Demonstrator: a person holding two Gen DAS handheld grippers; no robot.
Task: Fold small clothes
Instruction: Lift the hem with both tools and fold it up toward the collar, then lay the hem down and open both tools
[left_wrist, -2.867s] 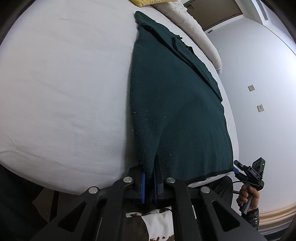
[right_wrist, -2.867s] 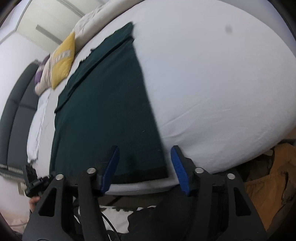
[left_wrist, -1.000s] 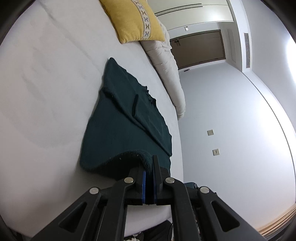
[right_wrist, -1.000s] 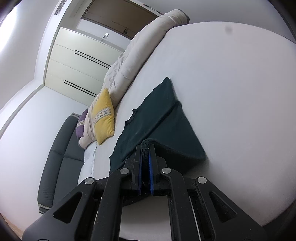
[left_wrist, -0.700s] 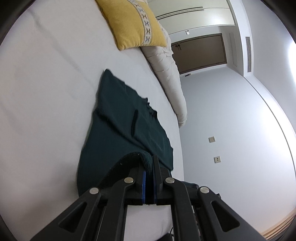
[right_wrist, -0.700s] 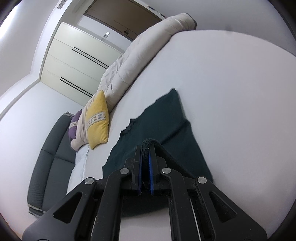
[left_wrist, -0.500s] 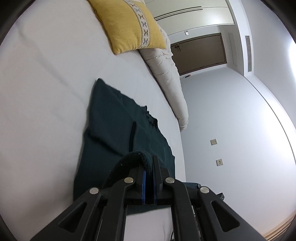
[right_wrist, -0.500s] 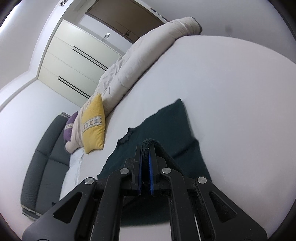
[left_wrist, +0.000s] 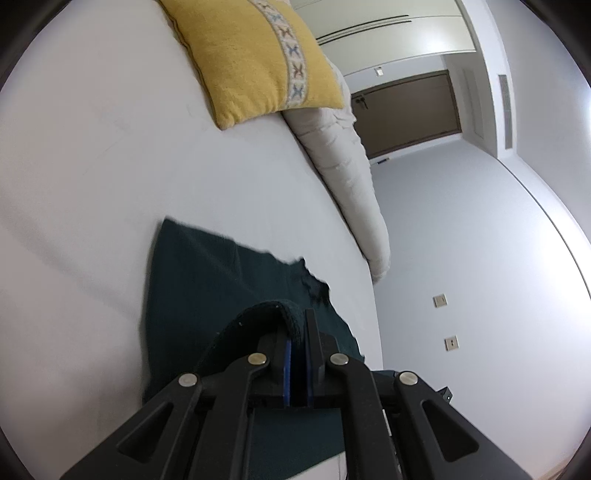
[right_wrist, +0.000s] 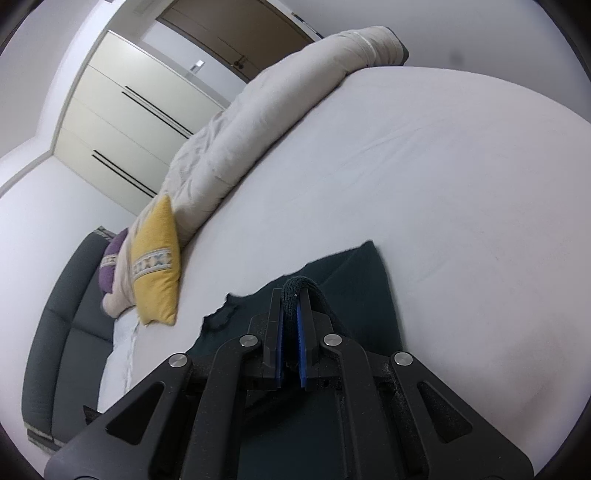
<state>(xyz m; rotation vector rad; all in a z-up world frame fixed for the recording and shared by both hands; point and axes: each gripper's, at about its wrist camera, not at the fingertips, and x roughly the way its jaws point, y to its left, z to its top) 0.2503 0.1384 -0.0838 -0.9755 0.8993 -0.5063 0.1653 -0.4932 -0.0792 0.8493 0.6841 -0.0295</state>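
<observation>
Garment: dark green knitted piece of clothing (left_wrist: 192, 273) lying on the white bed sheet (left_wrist: 92, 166), its far part flat on the mattress, its near hem lifted and curling over towards that flat part.
Left gripper: black two-finger claw with blue pads (left_wrist: 297, 328), jaws pressed together on a rolled edge of the dark green knit, which arches up to the left of the fingers.
Right gripper: matching black claw with blue pads (right_wrist: 291, 299), jaws nearly together with a thick fold of the same knit (right_wrist: 369, 295) pinched between them and poking out past the tips.
Far edge of garment: ragged, uneven outline, lying on the sheet just ahead of both claws.
Cushion: yellow square cushion with a patterned band (left_wrist: 255, 59), well beyond the garment, on the bed.
Duvet: rolled cream duvet (right_wrist: 258, 122) along the far side of the bed, touching the cushion.
Beside the bed: dark grey sofa (right_wrist: 55, 332) at the left of the right wrist view.
Background: cream wardrobe doors (right_wrist: 122, 107) and a brown door (left_wrist: 406, 110).
</observation>
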